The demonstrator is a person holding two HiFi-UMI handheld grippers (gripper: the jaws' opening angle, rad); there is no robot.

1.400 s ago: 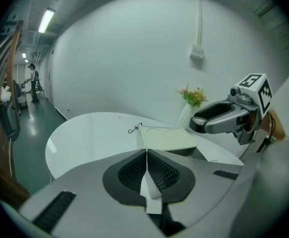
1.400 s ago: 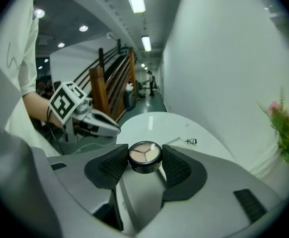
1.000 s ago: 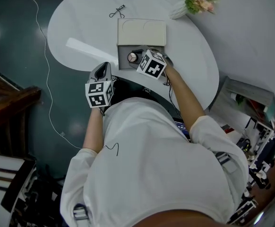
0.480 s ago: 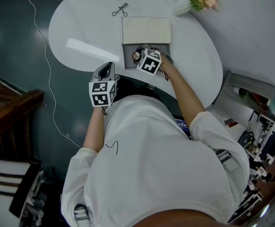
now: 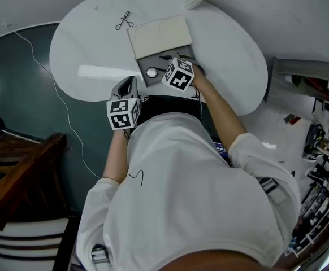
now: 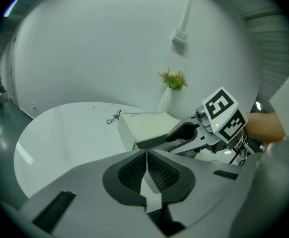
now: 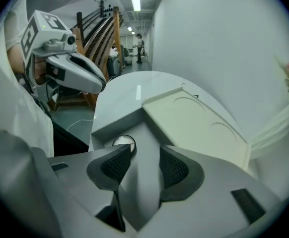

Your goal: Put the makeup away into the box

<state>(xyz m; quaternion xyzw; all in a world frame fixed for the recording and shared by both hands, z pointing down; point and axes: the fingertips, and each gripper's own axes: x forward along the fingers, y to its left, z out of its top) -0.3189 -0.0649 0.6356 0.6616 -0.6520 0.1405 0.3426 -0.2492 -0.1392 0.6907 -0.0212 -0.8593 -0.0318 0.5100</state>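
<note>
The grey box (image 5: pixel 153 62) stands open on the white table (image 5: pixel 91 44), close to its near edge, with the cream lid (image 5: pixel 159 34) swung back behind it, and one small round makeup pot (image 5: pixel 151 72) with a white top sits inside, at the left near corner.

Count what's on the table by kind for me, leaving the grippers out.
Box, lid open: 1
Round white-topped jar, inside the box: 1
Small black wire tool: 1
Vase of flowers: 1
Total: 4
</note>
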